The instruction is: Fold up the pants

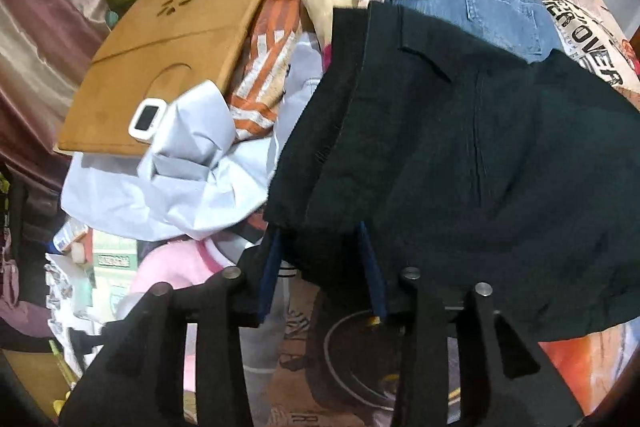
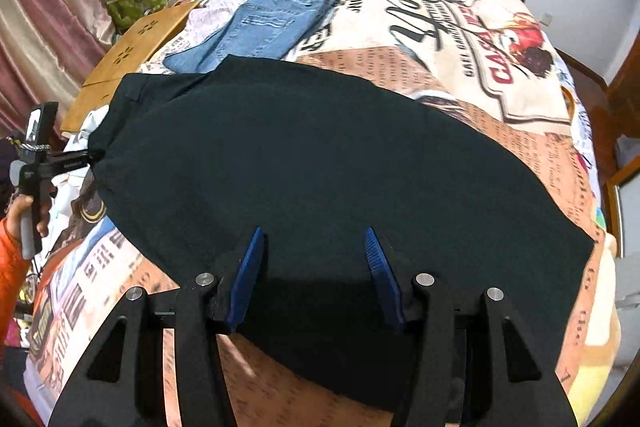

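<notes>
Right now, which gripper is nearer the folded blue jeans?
Left. The left gripper is at the black pants' waistband end beside the jeans; the right gripper is farther away.

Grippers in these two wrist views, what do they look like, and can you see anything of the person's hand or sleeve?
Both the left gripper and the right gripper are matte black linkage frames with triangular cutouts and round silver pivot pins. Each carries two dark blue ribbed finger pads. In the right wrist view, the person's hand shows beside an orange puffy sleeve, on a grey handle.

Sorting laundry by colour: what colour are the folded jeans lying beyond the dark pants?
Light, faded blue denim jeans; the right wrist view shows them best.
</notes>
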`<state>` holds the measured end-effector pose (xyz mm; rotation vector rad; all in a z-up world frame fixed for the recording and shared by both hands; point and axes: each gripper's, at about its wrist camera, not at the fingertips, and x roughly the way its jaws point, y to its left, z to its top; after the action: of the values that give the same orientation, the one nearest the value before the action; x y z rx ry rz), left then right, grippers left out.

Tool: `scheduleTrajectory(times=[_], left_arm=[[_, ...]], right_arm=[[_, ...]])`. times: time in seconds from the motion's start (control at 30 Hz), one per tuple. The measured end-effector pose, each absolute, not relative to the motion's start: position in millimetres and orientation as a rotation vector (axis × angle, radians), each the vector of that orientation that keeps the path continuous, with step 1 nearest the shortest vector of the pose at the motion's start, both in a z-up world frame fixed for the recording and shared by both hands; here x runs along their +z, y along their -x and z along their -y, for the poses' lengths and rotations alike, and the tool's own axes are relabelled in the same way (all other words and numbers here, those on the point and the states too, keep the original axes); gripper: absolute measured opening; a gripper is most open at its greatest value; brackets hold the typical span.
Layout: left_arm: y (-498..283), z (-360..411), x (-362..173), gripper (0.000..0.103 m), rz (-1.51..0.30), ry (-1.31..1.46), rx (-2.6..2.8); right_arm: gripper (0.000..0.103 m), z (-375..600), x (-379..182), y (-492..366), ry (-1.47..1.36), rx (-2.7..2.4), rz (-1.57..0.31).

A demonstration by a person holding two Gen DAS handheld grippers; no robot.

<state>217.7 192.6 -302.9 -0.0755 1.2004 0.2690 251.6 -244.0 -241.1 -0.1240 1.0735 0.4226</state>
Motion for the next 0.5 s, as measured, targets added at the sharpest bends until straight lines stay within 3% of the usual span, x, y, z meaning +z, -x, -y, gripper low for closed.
scheduleTrajectory(times=[0.07,0.2,0.5], left_arm=[[-218,-192,-290,0.046,-1.183,0.069,0.277],[-221,-185,-254,0.067,-1.098,0.102,0.255],[-247,-112,-215,0.078,-1.045,0.099,0.079]], right_arm=[[0.049,256,-238,-248,0.115,0.398,-1.071],[0.049,285,-228,-244,0.101,0.336,-1.046],[0.049,371,-213,-244,-0.005,0.171,-1.007]])
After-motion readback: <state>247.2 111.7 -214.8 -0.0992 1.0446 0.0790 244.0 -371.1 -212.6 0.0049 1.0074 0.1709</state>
